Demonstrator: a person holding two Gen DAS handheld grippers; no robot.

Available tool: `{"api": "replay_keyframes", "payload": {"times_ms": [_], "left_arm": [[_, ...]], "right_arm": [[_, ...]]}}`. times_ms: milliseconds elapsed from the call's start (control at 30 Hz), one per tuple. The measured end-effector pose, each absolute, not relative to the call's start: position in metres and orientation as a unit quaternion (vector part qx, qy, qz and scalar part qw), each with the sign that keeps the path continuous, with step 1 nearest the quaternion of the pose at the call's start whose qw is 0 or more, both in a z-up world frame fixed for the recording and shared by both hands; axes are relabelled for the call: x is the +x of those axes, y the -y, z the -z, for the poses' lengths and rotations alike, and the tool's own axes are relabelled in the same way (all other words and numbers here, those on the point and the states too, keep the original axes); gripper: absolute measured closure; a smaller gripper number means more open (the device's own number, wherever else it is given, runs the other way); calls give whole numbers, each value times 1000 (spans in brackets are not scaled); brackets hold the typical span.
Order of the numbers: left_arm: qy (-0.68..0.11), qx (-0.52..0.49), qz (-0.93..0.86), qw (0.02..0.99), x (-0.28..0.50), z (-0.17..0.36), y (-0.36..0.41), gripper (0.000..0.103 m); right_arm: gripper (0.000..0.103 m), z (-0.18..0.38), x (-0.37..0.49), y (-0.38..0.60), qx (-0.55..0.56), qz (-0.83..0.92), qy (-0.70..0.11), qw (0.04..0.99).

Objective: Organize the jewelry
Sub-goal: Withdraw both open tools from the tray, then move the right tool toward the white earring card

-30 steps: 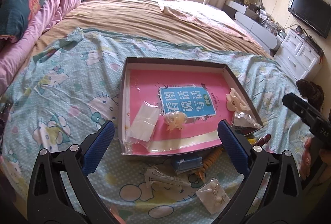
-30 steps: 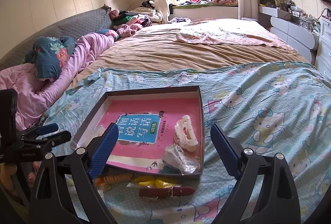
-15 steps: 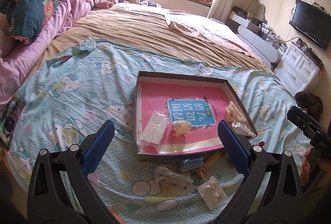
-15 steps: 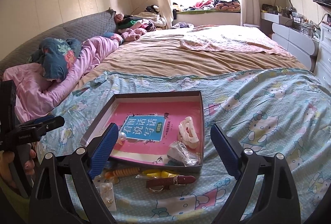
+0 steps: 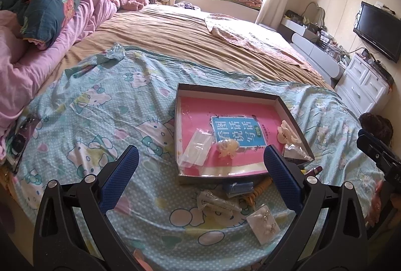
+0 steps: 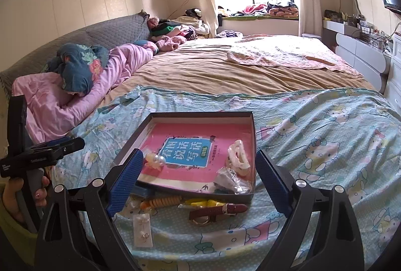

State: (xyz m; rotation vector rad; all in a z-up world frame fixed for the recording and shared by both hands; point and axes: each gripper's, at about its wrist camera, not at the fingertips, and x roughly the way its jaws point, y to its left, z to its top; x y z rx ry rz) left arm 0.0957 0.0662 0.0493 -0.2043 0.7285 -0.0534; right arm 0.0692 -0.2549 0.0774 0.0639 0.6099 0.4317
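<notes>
Shallow dark box [image 5: 226, 93], open-topped, on a cartoon-cat bedsheet [image 5: 100, 100]; a pink book [image 5: 235, 132] with a blue title panel lines its floor

In the box: clear plastic sleeve [image 5: 198, 147] at 7 o'clock of the title panel; pale pearl-flower hair clip [image 5: 226, 147] touching the panel's near edge; cream claw clip [image 6: 238, 158] by the right wall; crumpled clear bag [image 6: 230, 179] in the near right corner

On the sheet just outside the near wall: small blue box [image 5: 238, 187], touching the wall; orange spiral hair tie [image 6: 163, 201]; yellow pieces in a clear wrap [image 6: 199, 202]; brown-strapped wristwatch [image 6: 215, 211]; clear-wrapped item [image 5: 218, 202]; white earring card [image 6: 142, 229], nearest the cameras

Left gripper [image 5: 200, 179]: blue-padded fingers [image 5: 120, 177] wide apart, empty, above the sheet at 6 o'clock of the box

Right gripper [image 6: 198, 182]: fingers wide apart, empty, framing the box's near right corner from above; a hand [image 6: 15, 198] on the left gripper's handle shows at the left edge
</notes>
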Motion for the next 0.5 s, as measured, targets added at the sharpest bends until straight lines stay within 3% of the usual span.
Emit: {"api": "replay_keyframes", "payload": {"times_ms": [500], "left_arm": [[-379,-79,20,922,87,-31,-58,10]], "right_arm": [[13,-57,47,244,15,-236,-328,915]]}}
